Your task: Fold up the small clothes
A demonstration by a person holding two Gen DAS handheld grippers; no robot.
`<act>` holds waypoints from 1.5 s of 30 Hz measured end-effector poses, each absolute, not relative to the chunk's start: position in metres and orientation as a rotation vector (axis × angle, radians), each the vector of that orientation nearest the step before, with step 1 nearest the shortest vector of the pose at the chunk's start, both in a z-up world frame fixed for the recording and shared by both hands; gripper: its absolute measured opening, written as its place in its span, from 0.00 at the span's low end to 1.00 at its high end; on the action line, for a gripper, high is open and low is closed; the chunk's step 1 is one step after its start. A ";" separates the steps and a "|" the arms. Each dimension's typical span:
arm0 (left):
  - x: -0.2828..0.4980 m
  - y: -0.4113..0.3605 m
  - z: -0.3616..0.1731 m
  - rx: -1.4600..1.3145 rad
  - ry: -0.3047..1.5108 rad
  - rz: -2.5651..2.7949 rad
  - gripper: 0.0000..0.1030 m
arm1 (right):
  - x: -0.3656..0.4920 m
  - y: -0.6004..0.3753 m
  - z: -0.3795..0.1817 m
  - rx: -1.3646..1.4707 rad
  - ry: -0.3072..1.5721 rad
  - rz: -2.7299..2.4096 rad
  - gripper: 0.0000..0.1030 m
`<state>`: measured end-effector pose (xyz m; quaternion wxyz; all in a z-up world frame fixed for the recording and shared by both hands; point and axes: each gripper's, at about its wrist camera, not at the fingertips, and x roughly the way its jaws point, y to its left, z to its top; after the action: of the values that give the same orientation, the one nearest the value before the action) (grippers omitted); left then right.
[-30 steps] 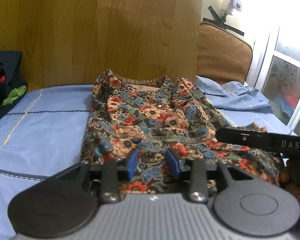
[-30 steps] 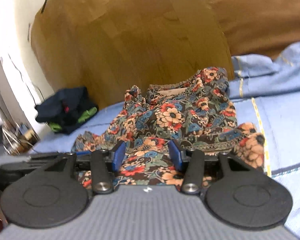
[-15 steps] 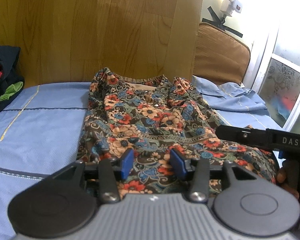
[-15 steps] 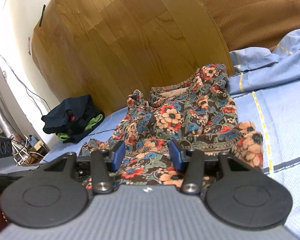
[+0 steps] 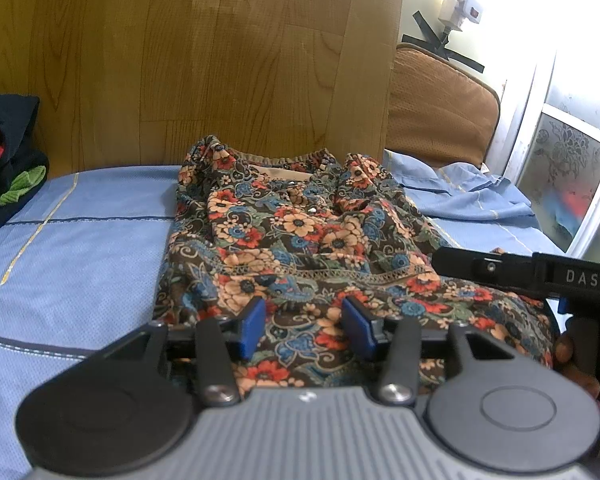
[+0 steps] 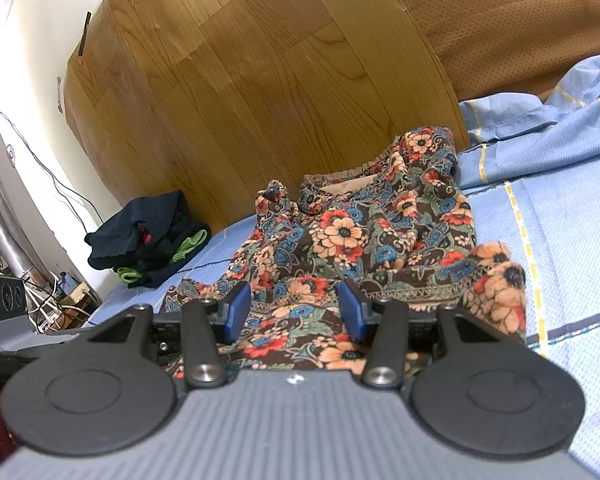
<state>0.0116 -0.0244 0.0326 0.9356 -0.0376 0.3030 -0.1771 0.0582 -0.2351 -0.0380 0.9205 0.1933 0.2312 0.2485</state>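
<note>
Blue bedsheet [image 5: 80, 248] under floral garment [image 5: 300, 240] — left gripper [image 5: 304, 326] and right gripper [image 6: 292, 314] both parted, empty, above it.

Bed [image 5: 80, 248] covered by blue sheet with yellow and dark stripes. Floral garment [image 5: 300, 248] lies crumpled mid-bed, its neckline toward the wooden headboard [image 5: 220, 60]. Dark clothes pile [image 6: 148, 236] sits well apart, by the headboard.
</note>
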 end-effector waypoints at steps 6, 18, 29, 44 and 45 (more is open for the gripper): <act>0.012 -0.025 0.032 -0.077 0.619 -0.362 0.43 | 0.058 -0.235 -0.038 0.398 0.475 0.510 0.50; 0.012 -0.025 0.032 -0.076 0.619 -0.361 0.43 | 0.058 -0.235 -0.038 0.399 0.474 0.509 0.50; 0.013 -0.024 0.032 -0.080 0.624 -0.366 0.44 | 0.058 -0.236 -0.038 0.402 0.475 0.509 0.50; 0.014 -0.024 0.031 -0.081 0.633 -0.381 0.49 | 0.057 -0.235 -0.038 0.405 0.475 0.509 0.50; 0.014 -0.024 0.031 -0.080 0.632 -0.381 0.49 | 0.058 -0.236 -0.038 0.405 0.475 0.509 0.50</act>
<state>0.0143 -0.0238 0.0314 0.9318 -0.0393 0.3090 -0.1863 0.0579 -0.2356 -0.0384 0.9200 0.1970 0.2312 0.2475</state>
